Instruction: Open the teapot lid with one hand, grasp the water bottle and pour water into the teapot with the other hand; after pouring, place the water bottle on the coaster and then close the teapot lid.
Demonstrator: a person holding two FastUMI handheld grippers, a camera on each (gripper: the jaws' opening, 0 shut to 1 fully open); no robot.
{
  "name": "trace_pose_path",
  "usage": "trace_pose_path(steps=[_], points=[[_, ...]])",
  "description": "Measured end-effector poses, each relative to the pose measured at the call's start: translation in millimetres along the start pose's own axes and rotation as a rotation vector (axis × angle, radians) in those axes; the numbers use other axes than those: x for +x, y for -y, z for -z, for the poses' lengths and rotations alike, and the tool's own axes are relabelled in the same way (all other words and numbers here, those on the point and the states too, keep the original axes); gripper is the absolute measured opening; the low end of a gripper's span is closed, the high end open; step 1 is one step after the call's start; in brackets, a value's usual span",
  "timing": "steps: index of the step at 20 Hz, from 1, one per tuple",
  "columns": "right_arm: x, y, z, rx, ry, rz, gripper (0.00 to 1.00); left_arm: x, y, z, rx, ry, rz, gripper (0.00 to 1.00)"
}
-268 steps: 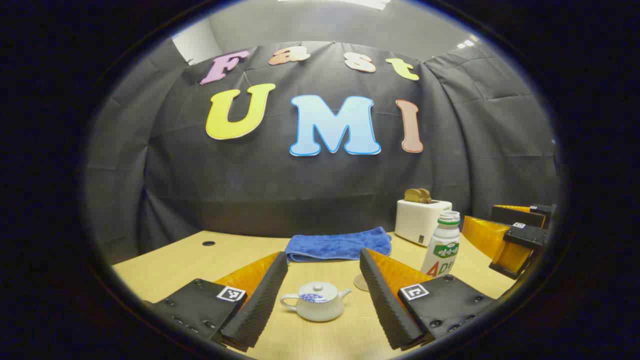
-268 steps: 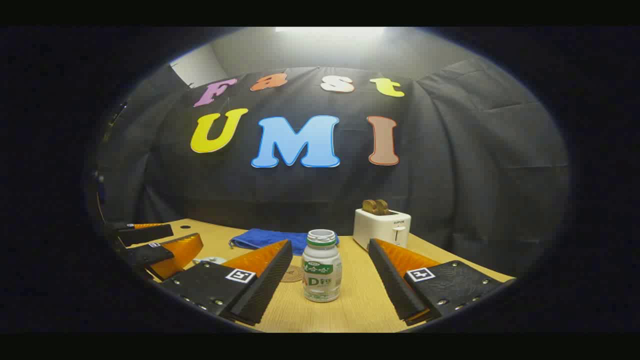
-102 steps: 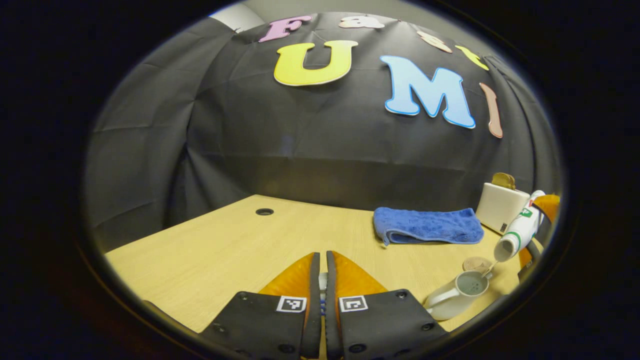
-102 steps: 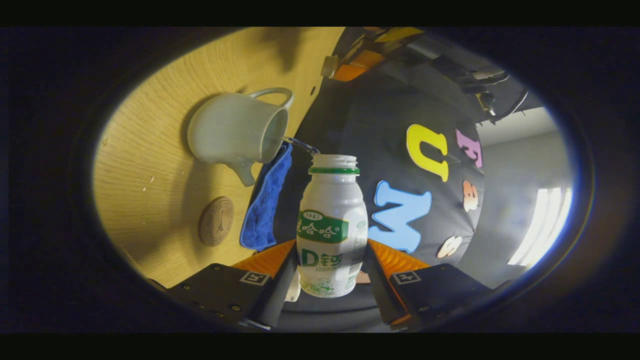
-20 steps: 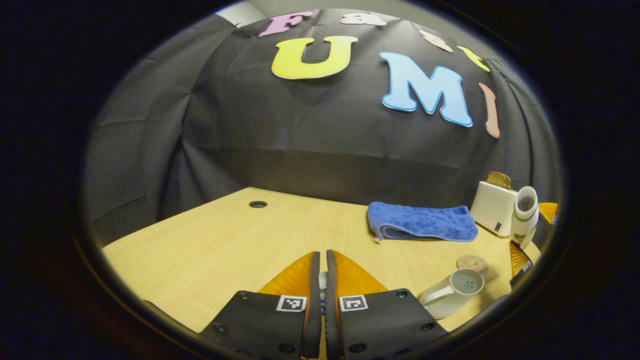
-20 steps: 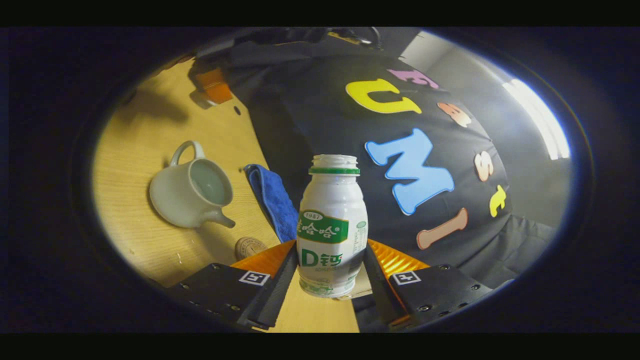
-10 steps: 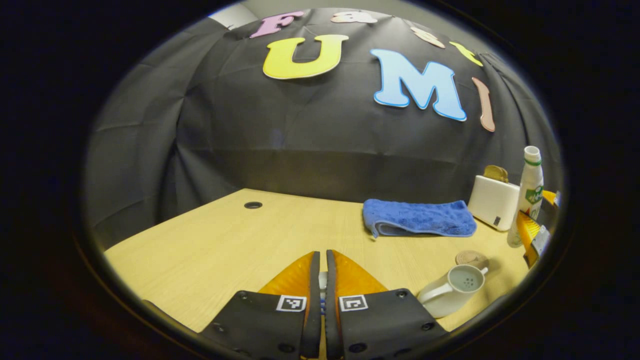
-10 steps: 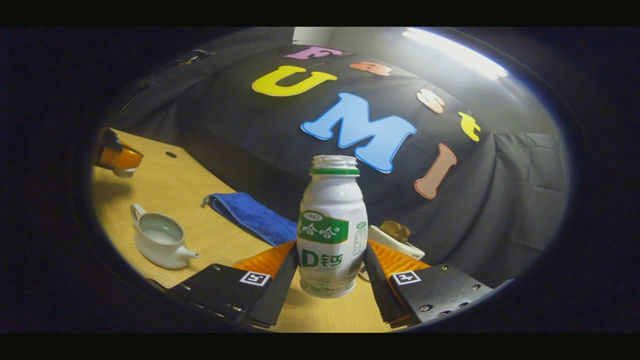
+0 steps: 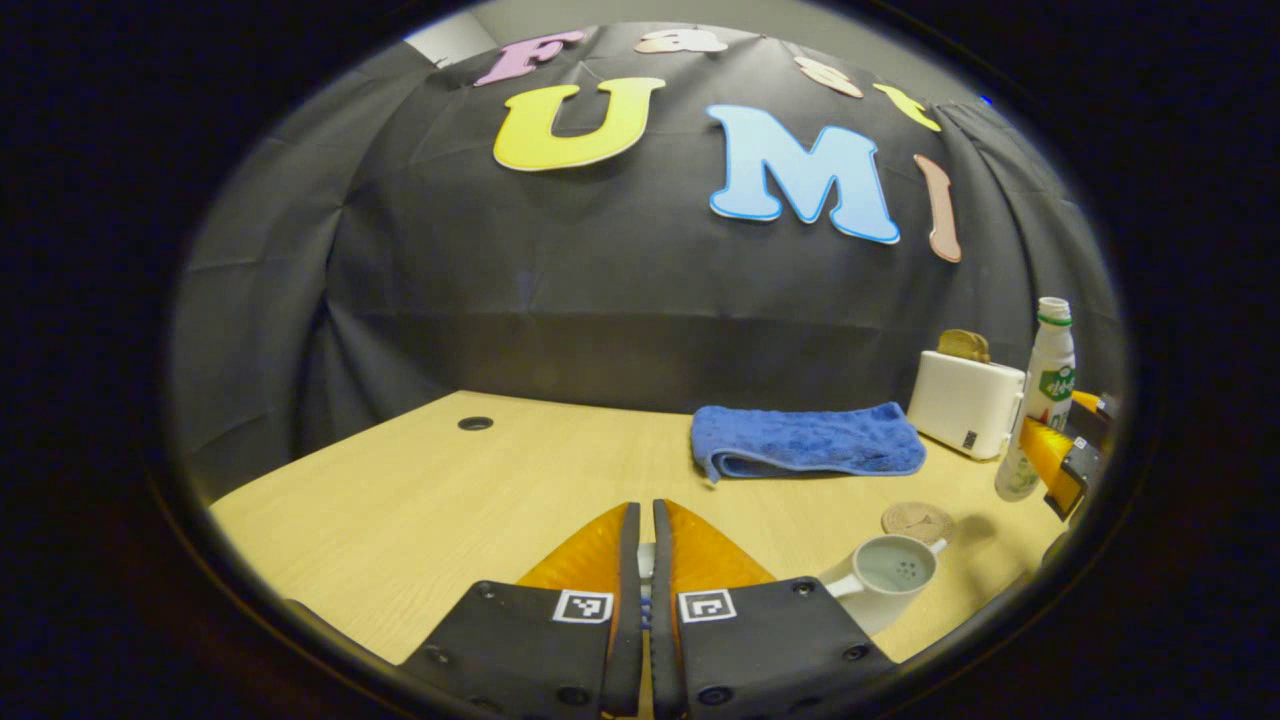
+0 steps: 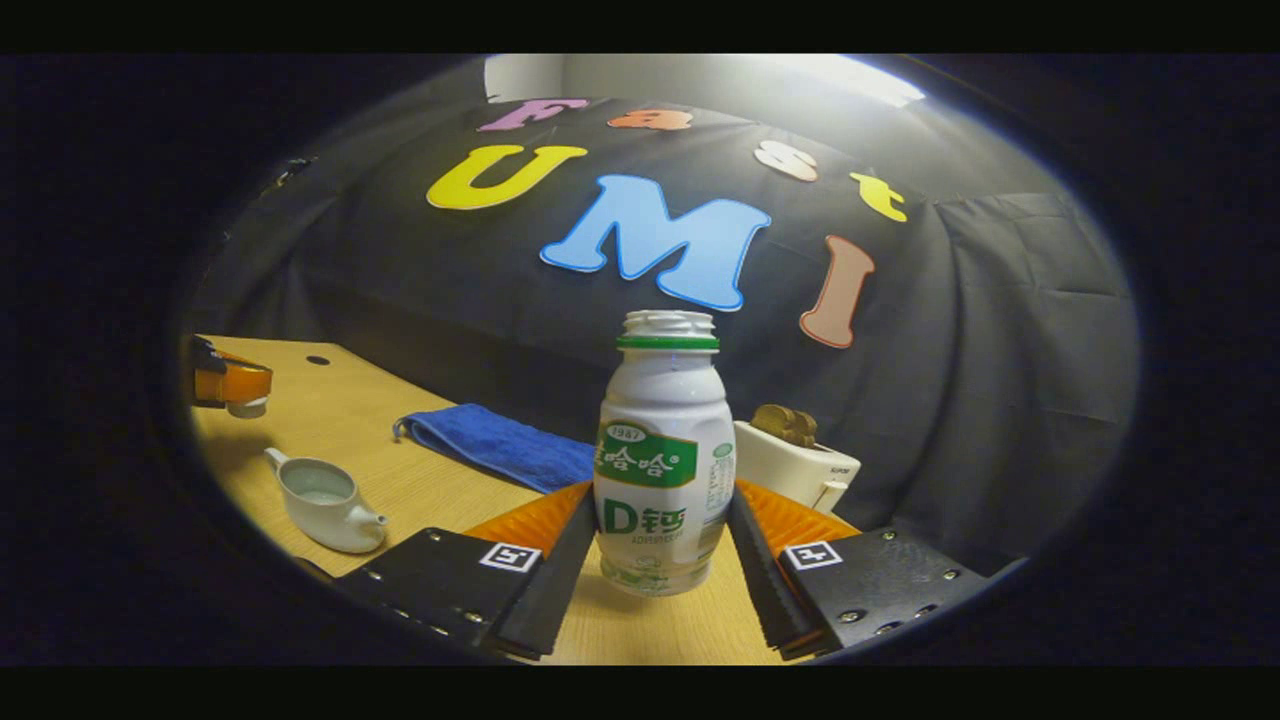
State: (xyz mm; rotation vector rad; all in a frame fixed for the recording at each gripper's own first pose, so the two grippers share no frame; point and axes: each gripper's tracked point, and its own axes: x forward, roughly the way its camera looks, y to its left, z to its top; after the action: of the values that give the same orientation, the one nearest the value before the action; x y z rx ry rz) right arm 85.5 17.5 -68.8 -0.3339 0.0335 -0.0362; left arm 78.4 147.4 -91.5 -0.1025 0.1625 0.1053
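Observation:
My right gripper (image 10: 660,497) is shut on the white water bottle (image 10: 665,450), which stands upright and uncapped, held above the table. In the left gripper view the bottle (image 9: 1042,395) hangs at the far right, past the round brown coaster (image 9: 918,521). The white teapot (image 9: 885,578) stands open on the table, close in front of the coaster; it is also low on the left as teapot (image 10: 325,505). My left gripper (image 9: 640,510) is shut on the teapot lid (image 9: 646,562), a pale sliver between its fingers. That lid (image 10: 248,407) hangs under the left gripper (image 10: 228,384), up off the table.
A folded blue towel (image 9: 805,442) lies at the back of the wooden table (image 9: 430,500). A white toaster (image 9: 965,402) with bread in it stands to its right, behind the bottle. A cable hole (image 9: 474,423) sits at the far left.
The bottle has swung from tilted back to upright in the right gripper and come lower beside the toaster. The left gripper stays shut on the lid and has turned slightly.

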Motion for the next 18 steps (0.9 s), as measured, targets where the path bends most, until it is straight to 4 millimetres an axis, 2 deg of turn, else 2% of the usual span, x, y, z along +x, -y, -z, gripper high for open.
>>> trace_pose_path(steps=[5,6,10,12,13,14,18], points=[[-1.1,-1.5,-3.6,0.017,-0.007,-0.009,0.74,-3.6,36.2,-10.7,-0.01,0.047,0.11,0.14],[-2.0,-1.3,-5.4,0.021,-0.006,-0.011,0.74,-4.0,42.3,-12.1,-0.01,0.051,0.128,0.1],[-2.6,-3.9,-8.3,0.029,-0.008,-0.021,0.74,-9.4,73.6,-19.9,0.001,0.088,0.224,0.14],[-3.2,-4.7,-10.2,0.035,-0.005,-0.024,0.74,-10.1,89.0,-22.6,0.031,0.106,0.261,0.1],[-3.9,-5.0,-10.8,0.035,-0.004,-0.026,0.73,-10.8,96.9,-22.5,0.046,0.11,0.28,0.14],[-3.8,-5.5,-10.5,0.035,-0.006,-0.026,0.74,-10.7,104.8,-21.2,0.059,0.108,0.296,0.1],[-3.5,-5.9,-12.5,0.036,-0.007,-0.03,0.74,-10.9,129.8,-13.7,0.104,0.097,0.342,0.1]])
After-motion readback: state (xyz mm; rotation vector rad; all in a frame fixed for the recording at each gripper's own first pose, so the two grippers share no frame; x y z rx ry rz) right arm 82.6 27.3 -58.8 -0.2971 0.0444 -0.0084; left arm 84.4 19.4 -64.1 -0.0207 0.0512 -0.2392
